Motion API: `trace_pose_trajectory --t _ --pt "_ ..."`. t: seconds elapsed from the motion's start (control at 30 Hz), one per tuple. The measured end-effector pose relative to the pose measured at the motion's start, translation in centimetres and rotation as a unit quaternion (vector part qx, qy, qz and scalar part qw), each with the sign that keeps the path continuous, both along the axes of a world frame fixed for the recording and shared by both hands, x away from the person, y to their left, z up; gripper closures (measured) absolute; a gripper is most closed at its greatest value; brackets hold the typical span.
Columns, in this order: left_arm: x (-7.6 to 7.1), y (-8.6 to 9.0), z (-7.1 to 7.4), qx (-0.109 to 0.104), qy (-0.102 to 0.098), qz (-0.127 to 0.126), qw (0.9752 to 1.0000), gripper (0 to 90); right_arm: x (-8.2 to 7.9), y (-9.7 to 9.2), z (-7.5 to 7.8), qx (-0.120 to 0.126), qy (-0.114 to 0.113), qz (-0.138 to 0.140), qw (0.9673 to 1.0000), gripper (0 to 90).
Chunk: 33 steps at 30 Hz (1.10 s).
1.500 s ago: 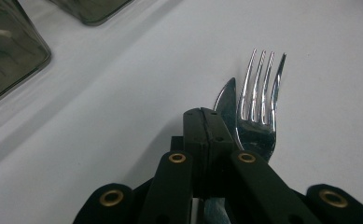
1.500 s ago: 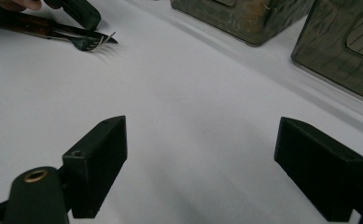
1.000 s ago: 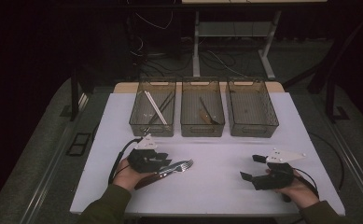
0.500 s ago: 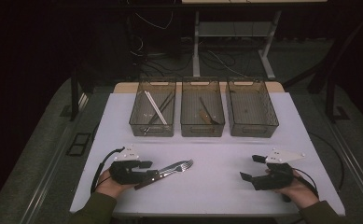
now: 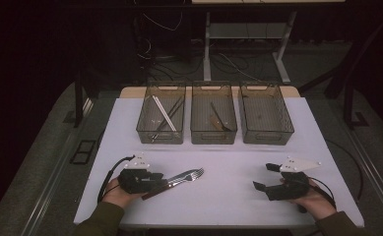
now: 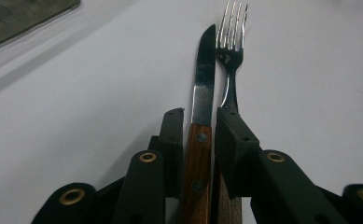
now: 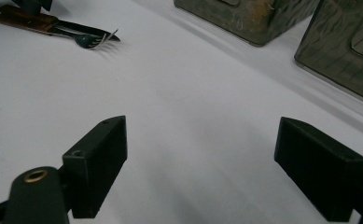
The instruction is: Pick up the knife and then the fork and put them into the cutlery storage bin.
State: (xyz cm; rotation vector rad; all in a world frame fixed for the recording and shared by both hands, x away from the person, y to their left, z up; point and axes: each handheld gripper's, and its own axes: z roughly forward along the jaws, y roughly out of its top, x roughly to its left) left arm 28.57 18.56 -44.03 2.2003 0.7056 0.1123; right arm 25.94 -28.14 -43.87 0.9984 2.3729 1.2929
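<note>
On the white bench (image 5: 228, 196), the left claw (image 6: 200, 128) has just been closing, and its jaws now squeeze the wooden handles of a knife (image 6: 203, 79) and a fork (image 6: 230, 56) lying side by side. The right claw (image 7: 200, 163) rests wide open and empty, well apart from them.

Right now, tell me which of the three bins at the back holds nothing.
The right bin: its floor is bare, while the left bin holds long utensils and the middle bin holds a dark utensil.

Three bins (image 5: 213, 118) holding, seemingly, cutlery.
</note>
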Motion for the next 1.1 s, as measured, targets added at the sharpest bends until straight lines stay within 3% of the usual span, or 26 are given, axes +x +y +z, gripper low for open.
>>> trace_pose_trajectory --t 0.27,0.53,0.67,1.1 --pt "0.3 -0.4 -0.5 0.008 0.003 -0.01 0.9999 74.0 0.0 0.0 0.0 0.0 0.001 0.0 1.0 17.0" --pt "0.6 -0.5 -0.7 0.023 0.001 -0.006 0.9997 72.9 0.0 0.0 0.0 -0.001 0.001 0.0 1.0 17.0" --pt "0.5 -0.5 -0.8 0.02 0.001 -0.004 0.9998 72.7 0.0 0.0 0.0 -0.001 0.0 0.0 1.0 17.0" --pt "0.1 -0.7 -1.0 0.033 -0.026 -0.016 0.999 75.6 0.0 0.2 0.0 -0.004 -0.001 0.006 1.0 17.0"
